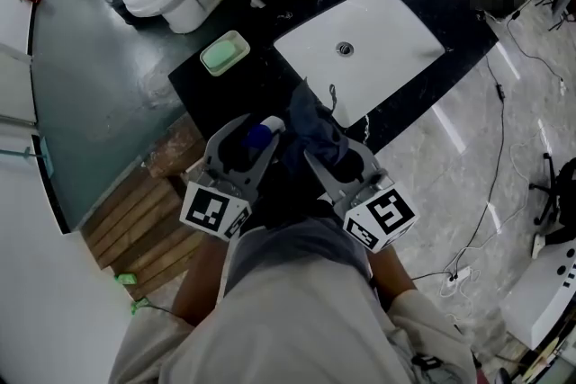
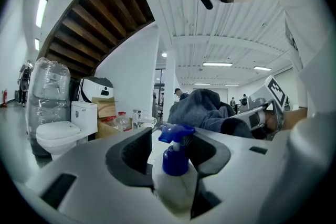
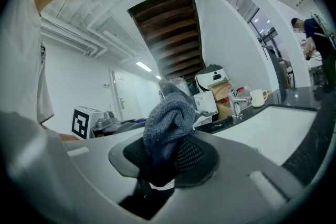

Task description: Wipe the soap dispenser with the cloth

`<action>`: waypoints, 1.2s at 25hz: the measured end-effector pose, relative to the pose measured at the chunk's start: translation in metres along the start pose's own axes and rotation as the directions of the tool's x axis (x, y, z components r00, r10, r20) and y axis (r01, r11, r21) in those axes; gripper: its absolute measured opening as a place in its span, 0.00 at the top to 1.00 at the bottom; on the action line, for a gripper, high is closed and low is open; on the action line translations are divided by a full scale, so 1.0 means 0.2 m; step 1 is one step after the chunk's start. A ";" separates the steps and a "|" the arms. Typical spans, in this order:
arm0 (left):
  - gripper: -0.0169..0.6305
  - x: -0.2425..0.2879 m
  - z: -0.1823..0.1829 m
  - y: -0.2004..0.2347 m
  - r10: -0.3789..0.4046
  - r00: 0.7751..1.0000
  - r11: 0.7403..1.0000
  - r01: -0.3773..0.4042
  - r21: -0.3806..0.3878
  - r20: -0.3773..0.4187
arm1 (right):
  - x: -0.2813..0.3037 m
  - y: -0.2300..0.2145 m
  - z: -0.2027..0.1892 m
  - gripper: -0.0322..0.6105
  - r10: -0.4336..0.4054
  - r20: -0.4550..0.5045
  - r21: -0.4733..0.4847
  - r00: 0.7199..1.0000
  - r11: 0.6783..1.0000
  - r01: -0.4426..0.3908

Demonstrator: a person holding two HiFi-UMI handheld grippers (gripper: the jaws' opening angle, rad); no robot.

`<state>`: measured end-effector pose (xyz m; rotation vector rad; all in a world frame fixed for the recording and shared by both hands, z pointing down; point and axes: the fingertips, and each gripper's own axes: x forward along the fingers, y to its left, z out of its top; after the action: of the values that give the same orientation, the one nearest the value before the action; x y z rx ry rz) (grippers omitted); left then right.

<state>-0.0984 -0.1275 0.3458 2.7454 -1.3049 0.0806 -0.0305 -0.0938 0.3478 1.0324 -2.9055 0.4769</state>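
My left gripper (image 1: pixel 245 139) stands wide, jaws clamped on the upright dispenser (image 2: pixel 175 161). My right gripper (image 1: pixel 333 153) is pinched narrow on the cloth (image 3: pixel 168 118). The cloth hangs just beside the dispenser, near the sink (image 1: pixel 378 58).

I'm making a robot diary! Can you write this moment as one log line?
left gripper: shut on soap dispenser | right gripper: shut on cloth | cloth: beside soap dispenser, contact unclear
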 end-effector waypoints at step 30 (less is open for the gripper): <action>0.84 -0.08 0.01 0.12 0.078 0.994 0.992 -0.070 -0.109 0.071 | 0.31 0.10 -0.13 0.80 0.164 -0.121 -0.111 0.979 0.978 -0.177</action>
<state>-0.1276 -0.1315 0.3435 2.6353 -1.3872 -0.0856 -0.0929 -0.1088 0.3742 0.7204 -2.8946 0.3449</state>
